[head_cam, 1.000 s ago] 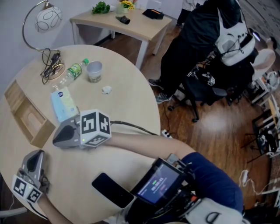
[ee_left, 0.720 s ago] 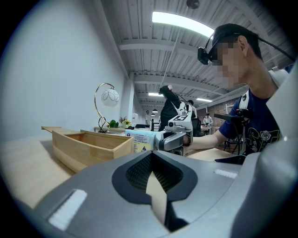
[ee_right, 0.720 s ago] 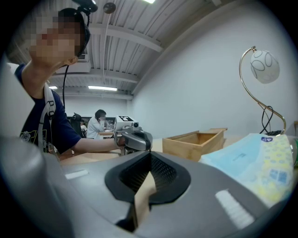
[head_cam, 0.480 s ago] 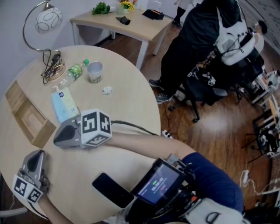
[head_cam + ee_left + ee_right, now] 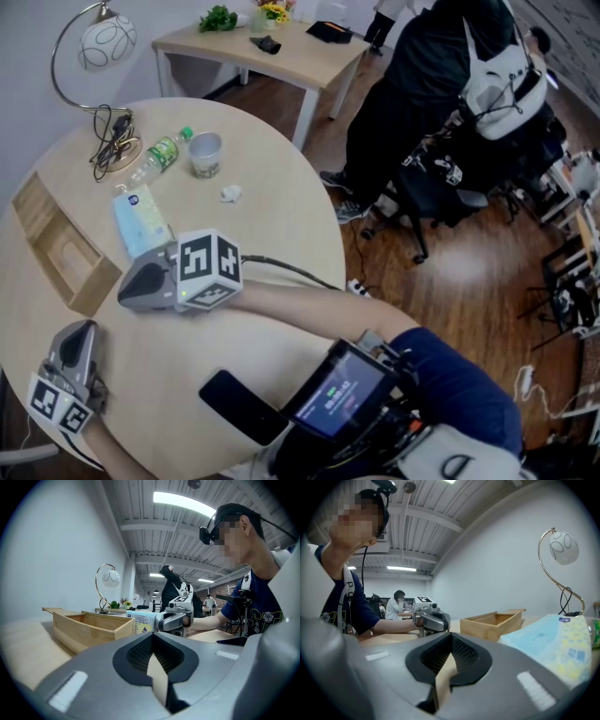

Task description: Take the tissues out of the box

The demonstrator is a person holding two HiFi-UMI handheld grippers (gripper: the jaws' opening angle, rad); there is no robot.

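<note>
One soft tissue pack lies flat on the round table, outside and just beside the wooden box. The left gripper and right gripper are clenched, empty. It is likely light, squashy and slick, so pinch a short edge.

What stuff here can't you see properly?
Wooden box: in both gripper views its near wall hides the bottom.
Tissue pack print: too small in the head view, blurry in the right gripper view.
Small white lump by the cup: too small in the head view to name.
Dark flat thing: head view, one end hidden under the screen.
</note>
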